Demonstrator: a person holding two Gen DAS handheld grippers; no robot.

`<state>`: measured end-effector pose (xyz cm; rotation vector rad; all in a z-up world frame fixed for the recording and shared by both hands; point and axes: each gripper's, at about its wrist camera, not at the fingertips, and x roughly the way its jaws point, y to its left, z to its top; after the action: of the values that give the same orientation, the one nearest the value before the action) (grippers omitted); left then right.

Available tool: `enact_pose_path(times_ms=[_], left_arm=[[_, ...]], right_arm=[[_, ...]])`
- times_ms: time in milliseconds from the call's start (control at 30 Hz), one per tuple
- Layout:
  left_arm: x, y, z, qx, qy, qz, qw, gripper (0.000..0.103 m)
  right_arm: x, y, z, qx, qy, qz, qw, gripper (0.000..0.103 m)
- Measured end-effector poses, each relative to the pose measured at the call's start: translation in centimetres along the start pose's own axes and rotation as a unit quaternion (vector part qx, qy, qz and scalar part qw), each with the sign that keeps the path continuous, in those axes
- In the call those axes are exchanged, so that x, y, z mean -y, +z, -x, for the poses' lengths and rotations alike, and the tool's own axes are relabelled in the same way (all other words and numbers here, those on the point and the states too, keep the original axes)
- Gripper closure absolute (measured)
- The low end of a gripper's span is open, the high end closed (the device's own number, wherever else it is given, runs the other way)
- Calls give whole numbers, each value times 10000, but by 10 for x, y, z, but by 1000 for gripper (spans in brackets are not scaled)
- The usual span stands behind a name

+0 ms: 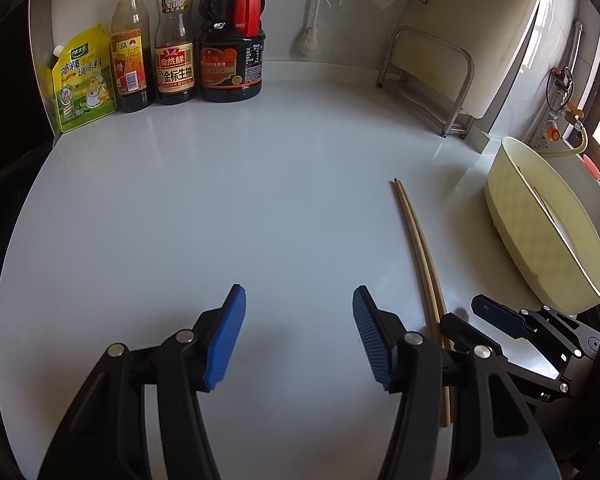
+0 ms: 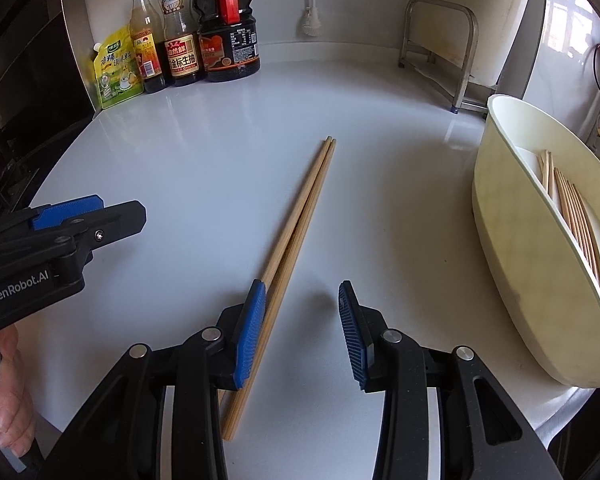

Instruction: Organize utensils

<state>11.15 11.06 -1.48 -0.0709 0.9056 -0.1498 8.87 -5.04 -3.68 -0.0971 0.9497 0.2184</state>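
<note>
Where bottles (image 2: 188, 32) stand, clear counter (image 2: 220, 152).

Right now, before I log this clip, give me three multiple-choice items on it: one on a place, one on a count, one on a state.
1. Where does the pair of chopsticks lie?
A. on the white counter
B. inside the cream tub
C. on the metal rack

2. How many yellow-capped bottles stand at the back wall?
A. one
B. two
C. four

3. How does the right gripper stand?
A. shut on the chopsticks
B. open, chopsticks beside its left pad
C. shut on nothing

Key: 1 A, the pair lies flat on the counter, outside the tub. 2 B, the vinegar bottle and the soy sauce bottle have yellow caps. 3 B, a wide gap shows between the pads.
</note>
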Motion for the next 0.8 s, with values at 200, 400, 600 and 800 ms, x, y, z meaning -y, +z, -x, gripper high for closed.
enact_pose_path(times_ms=[200,400,600,800], left_arm=[[-2,0,2,21,13,4,10000,46],[-2,-1,1,-15,-17,23,10000,46],[-1,-4,-2,-70,-2,15,10000,46],[2,-5,-6,-135,11,-30,9999,46]], right_arm=[[2,0,-2,-129,-40,69,9999,66],[-6,-2,-4,-101,34,181,9998,69],[-16,-1,-4,-68,202,323,9993,80],[-16,-2,-3,-32,157,370,9992,80]])
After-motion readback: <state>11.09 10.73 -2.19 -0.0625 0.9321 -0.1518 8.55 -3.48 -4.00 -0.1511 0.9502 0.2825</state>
